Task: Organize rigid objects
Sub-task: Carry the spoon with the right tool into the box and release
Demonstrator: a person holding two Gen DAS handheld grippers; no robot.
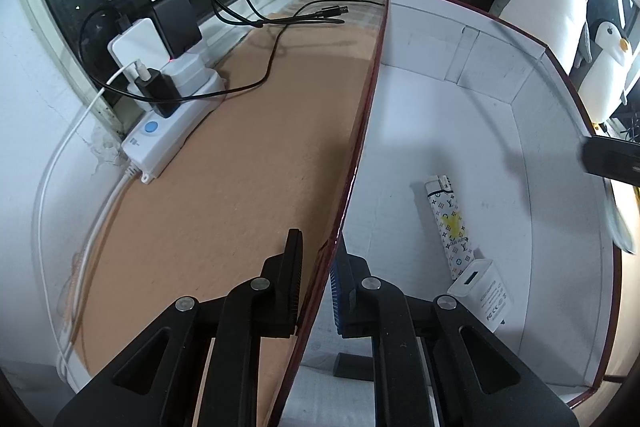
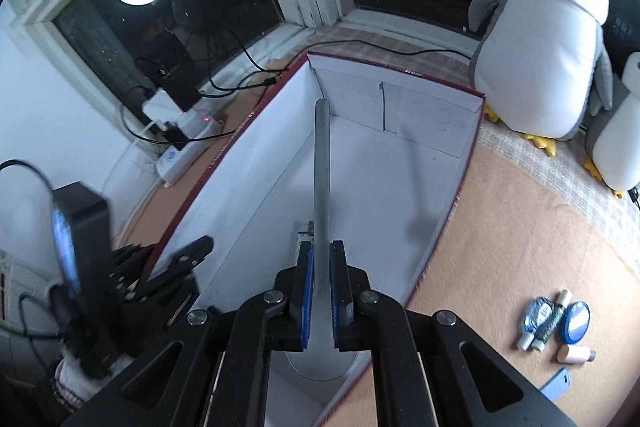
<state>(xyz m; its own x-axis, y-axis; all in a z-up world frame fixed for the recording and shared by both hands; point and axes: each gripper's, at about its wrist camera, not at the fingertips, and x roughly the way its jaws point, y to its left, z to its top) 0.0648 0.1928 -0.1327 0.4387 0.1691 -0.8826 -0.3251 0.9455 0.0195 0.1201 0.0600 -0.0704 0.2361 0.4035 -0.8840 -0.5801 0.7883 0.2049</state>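
Observation:
A white box with a dark red rim (image 1: 362, 131) stands on the tan cloth; it also shows in the right wrist view (image 2: 248, 123). My left gripper (image 1: 316, 267) is shut on the box's left wall, one finger outside, one inside. In the box lie a patterned white lighter (image 1: 450, 223) and a white charger plug (image 1: 486, 293). My right gripper (image 2: 320, 267) is shut on a grey spoon-like utensil (image 2: 322, 163), its long handle pointing forward over the box and its round end under the gripper. The lighter (image 2: 304, 233) peeks out behind the fingers.
A power strip with chargers and cables (image 1: 172, 107) lies at the left by the window. Two plush penguins (image 2: 548, 39) stand right of the box. Small bottles, a round blue compact and a blue flat item (image 2: 560, 327) lie on the cloth at the right.

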